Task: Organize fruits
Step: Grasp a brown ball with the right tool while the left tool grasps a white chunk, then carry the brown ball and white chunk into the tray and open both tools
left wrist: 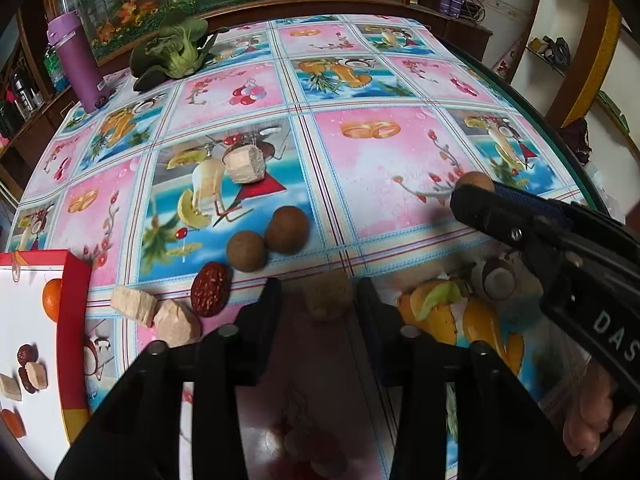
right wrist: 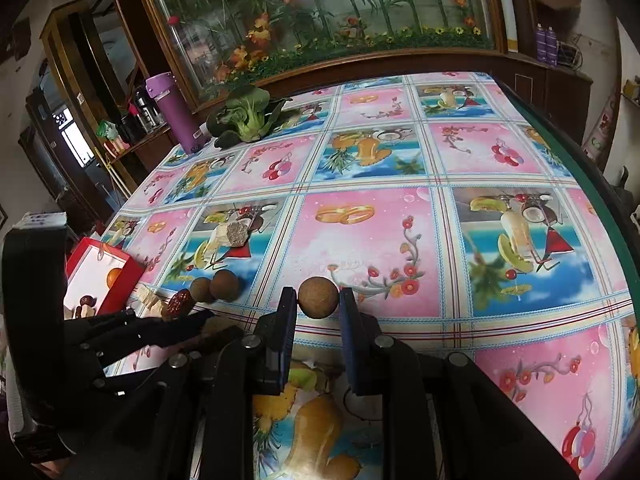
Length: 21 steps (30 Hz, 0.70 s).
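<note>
Left gripper: the left gripper (left wrist: 318, 300) points steeply down at the counter, its jaws narrowed around a blurred tan fruit (left wrist: 326, 298); whether the pads press on it cannot be told.
Right gripper: the right gripper (right wrist: 318, 296) has its jaws drawn in on a round brown ball (right wrist: 318, 296), pinched at both sides.
Brown balls: three in all; one in the right gripper, and two loose (left wrist: 266, 242), touching each other, just ahead of the left gripper and a little to its left.
Red date: one (left wrist: 210, 289) on the counter, just left of the left gripper's left finger and touching the nearer loose ball.
Pale chunks: three on the counter; two (left wrist: 156, 314) side by side left of the date, and one larger chunk (left wrist: 245, 163) further ahead, beyond the two balls.
Box: one red-rimmed white box (left wrist: 74, 320) at the far left of the left gripper, near the counter's edge; inside show an orange fruit, dark red pieces and pale pieces, too cut off to count.
Counter: the counter (left wrist: 380, 184) wears a glossy cloth of pink and blue squares printed with fruit, flowers and rings.
Far end: one leafy green vegetable (left wrist: 172, 54) and one purple bottle (left wrist: 76, 66), both well ahead and to the left.
Room: a wood-framed glass panel with flowers and bamboo stands behind the counter; shelves with two purple cans stand to the right.
</note>
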Each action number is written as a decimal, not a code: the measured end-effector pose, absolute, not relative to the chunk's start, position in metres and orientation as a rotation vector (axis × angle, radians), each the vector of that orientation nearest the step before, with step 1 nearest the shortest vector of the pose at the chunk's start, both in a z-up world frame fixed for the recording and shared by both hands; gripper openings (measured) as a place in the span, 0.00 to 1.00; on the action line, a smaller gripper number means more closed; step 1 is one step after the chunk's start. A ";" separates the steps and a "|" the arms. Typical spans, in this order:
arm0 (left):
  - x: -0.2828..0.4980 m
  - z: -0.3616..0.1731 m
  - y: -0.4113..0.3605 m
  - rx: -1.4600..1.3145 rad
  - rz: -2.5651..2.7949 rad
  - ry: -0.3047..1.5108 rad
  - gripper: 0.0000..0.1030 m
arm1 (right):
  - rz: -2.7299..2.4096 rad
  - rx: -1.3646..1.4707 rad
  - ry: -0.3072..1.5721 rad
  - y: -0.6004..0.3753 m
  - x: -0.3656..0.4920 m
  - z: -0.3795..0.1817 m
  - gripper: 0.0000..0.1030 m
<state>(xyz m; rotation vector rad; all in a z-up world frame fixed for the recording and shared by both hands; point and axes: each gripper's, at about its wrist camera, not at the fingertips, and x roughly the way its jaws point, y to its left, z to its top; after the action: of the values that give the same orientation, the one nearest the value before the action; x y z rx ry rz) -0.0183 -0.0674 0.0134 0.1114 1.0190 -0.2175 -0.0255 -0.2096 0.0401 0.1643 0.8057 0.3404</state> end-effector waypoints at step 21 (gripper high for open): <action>-0.124 0.092 0.026 0.033 -0.028 0.754 0.26 | 0.480 0.218 0.741 -0.166 -0.053 0.055 0.19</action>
<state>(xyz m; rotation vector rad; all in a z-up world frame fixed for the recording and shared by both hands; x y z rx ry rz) -0.1241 0.0265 0.0925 0.0333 0.7536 -0.0279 -0.0530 -0.1664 0.0547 0.2179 0.7410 0.4803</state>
